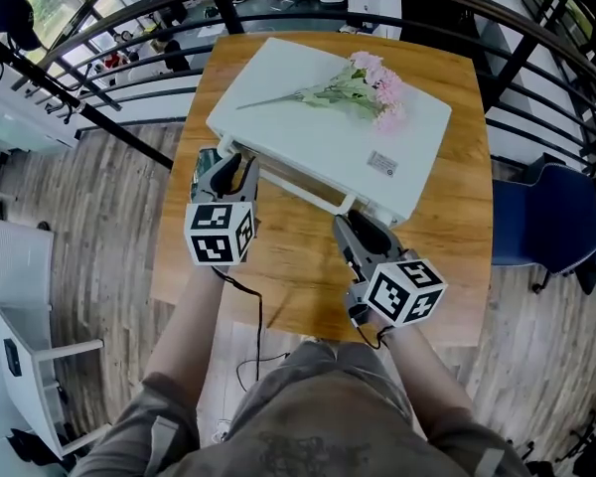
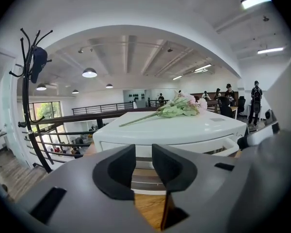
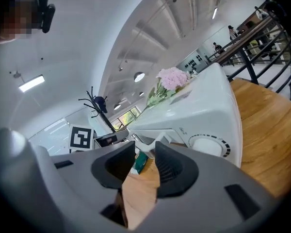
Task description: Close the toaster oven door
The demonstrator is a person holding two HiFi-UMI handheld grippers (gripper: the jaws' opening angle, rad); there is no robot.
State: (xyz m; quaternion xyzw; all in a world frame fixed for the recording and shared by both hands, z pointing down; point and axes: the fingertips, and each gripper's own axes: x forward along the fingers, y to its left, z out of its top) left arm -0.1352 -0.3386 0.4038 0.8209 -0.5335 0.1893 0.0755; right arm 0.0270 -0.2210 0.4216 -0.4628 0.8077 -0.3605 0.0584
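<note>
Blue chair stands beside the wooden table

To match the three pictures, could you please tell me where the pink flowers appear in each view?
Head view: flowers upper centre, atop the toaster oven.
Left gripper view: flowers right of centre, mid-height.
Right gripper view: flowers just above centre.
Shared landmark: the white toaster oven beneath them.

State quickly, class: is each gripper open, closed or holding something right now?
Left gripper: open, a narrow gap, holding nothing.
Right gripper: open, a narrow gap, holding nothing.
</note>
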